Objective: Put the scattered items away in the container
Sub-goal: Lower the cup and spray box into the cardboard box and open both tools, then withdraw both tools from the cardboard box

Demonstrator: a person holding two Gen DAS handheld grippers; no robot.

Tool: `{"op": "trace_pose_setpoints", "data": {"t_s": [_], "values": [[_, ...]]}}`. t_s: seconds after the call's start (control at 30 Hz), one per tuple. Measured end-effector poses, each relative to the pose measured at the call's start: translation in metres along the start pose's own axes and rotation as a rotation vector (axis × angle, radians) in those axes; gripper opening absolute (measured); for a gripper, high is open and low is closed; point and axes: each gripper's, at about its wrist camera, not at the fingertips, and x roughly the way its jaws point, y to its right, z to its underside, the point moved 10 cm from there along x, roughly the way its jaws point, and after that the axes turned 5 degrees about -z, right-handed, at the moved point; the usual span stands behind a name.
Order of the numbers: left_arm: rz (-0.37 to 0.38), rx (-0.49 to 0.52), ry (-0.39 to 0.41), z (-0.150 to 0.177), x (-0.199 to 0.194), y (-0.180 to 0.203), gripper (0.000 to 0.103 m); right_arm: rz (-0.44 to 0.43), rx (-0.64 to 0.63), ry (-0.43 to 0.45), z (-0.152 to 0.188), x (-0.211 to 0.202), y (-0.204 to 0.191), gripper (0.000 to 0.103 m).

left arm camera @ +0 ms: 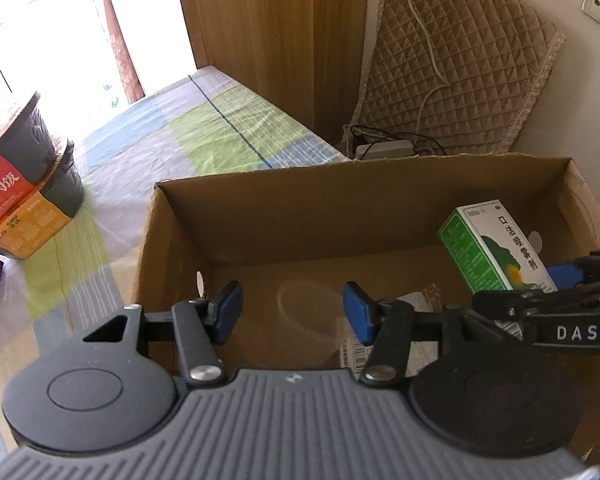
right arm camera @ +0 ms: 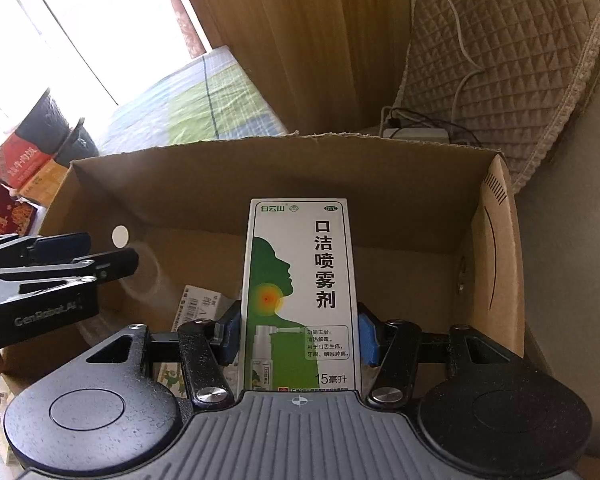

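The desk [left arm camera: 228, 128], covered in a checked cloth of green, blue and grey squares, carried an open brown cardboard box [left arm camera: 260, 216] near its right end. A quilted beige pad [left arm camera: 456, 68] leaned against the wall behind the box, with a white cable trailing down over it. At the desk's left edge stood two stacked dark tubs with red and orange paper sleeves [left arm camera: 24, 184], well apart from the box.

The left tool [left arm camera: 292, 312] hovered over the box's near side with its blue-padded fingers spread wide and nothing between them. Just beyond it, on the box floor, lay a clear round plastic lid [left arm camera: 304, 312], hard to make out against the cardboard.

The right tool [right arm camera: 298, 336] was clamped on the lower part of a tall white-and-green spray carton printed with a head in profile [right arm camera: 300, 280], its blue pads [right arm camera: 368, 336] pressing either side. The carton was held upright inside the box, above the floor, nearer the right wall. Beneath it lay a small white packet with a barcode [right arm camera: 198, 308].
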Motion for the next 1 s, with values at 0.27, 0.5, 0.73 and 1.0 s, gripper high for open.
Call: {"op": "trace_pose_setpoints", "data": {"t_s": [0.27, 0.5, 0.73, 1.0], "values": [[-0.005, -0.015, 0.004, 0.001, -0.003, -0.007, 0.053, -0.02, -0.054, 0.033, -0.006, -0.001, -0.01, 0.085], [0.006, -0.023, 0.007, 0.004, -0.009, -0.009, 0.055, -0.013, -0.106, 0.041, -0.005, -0.012, -0.015, 0.086], [0.016, -0.024, 0.006, 0.009, -0.019, -0.008, 0.057, 0.007, -0.164, 0.011, 0.006, -0.022, -0.02, 0.086], [0.009, -0.02, 0.014, 0.014, -0.034, -0.008, 0.061, 0.081, -0.205, 0.006, 0.015, -0.033, -0.023, 0.086]]}}
